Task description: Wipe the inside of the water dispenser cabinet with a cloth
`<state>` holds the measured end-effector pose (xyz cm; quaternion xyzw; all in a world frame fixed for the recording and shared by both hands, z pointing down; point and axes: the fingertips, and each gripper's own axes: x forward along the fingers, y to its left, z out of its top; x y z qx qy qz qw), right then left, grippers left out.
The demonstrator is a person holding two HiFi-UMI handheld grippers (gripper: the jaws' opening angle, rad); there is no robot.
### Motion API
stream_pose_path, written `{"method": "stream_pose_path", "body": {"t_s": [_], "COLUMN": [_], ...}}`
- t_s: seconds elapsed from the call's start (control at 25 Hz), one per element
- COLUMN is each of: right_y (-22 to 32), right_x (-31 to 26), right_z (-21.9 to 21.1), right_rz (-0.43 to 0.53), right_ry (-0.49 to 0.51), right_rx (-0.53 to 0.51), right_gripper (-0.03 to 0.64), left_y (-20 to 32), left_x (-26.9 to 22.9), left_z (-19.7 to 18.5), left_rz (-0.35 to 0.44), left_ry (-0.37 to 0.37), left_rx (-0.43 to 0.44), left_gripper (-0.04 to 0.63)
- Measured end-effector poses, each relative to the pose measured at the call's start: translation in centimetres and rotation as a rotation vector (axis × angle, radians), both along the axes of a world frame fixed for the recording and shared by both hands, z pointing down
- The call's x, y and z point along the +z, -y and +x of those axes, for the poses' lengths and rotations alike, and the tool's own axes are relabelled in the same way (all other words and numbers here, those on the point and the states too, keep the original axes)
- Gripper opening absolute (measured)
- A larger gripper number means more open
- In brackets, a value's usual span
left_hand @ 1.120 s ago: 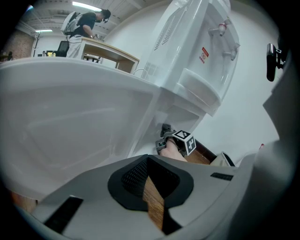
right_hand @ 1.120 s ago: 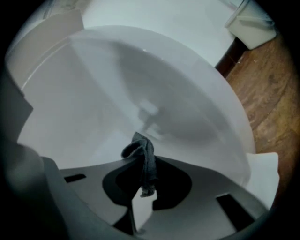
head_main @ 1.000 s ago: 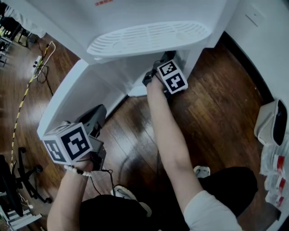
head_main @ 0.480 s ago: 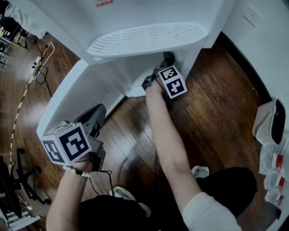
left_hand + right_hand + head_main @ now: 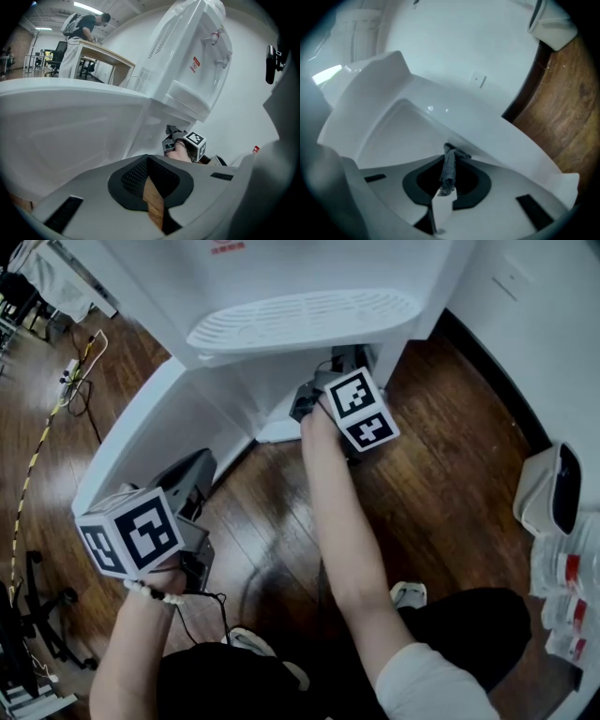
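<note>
Cabinet door (image 5: pixel 141 437): swung open, just left of the left gripper; whether they touch cannot be told.
Left gripper (image 5: pixel 149 161): jaws drawn together with nothing between them, only wood floor (image 5: pixel 441 474) showing past them. It hangs outside the cabinet, well apart from the right gripper, with no part in the wiping.
Water dispenser (image 5: pixel 309 277): stands ahead of both grippers, its drip tray (image 5: pixel 300 320) directly above the right one.
Right gripper (image 5: pixel 449 159): reached into the cabinet (image 5: pixel 408 136) beneath the tray, jaws clenched on the cloth (image 5: pixel 449 171).
Cloth: a grey strip between those jaws, its far end against a white inner surface just ahead of them.
Progress: wiping looks under way. The visible interior shows no dirt, so how much is covered cannot be told; the walls and back beyond the jaws likely remain.
</note>
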<state>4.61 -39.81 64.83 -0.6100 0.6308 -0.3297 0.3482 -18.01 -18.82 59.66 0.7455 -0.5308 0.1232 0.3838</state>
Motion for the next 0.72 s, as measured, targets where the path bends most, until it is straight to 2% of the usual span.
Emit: {"method": "stream_pose_path", "body": {"t_s": [0.16,0.28,0.44,0.72], "right_y": [-0.9,-1.5,-1.8,-2.2], "right_x": [-4.2,-4.9,-3.4,2.1], "right_z": [0.1,0.2,0.7,0.5], "right_rz": [0.112,0.131,0.09,-0.051], "right_ry": [-0.029,-0.025,0.003,0.062], "right_rx": [-0.003,0.0,0.02,0.04], "right_gripper": [0.046,0.046,0.046,0.046], "left_y": [-0.3,-0.3,-0.3,-0.2], "left_x": [0.5,0.4,0.1,-0.4], "left_z": [-0.3,0.0,0.1,0.0], "left_rz": [-0.007,-0.005,-0.001,0.008], "left_ry": [-0.03,-0.032,-0.024,-0.012], "left_rx": [-0.015,-0.008,0.0,-0.001], "left_gripper": [-0.003,-0.003,-0.003,-0.003]}}
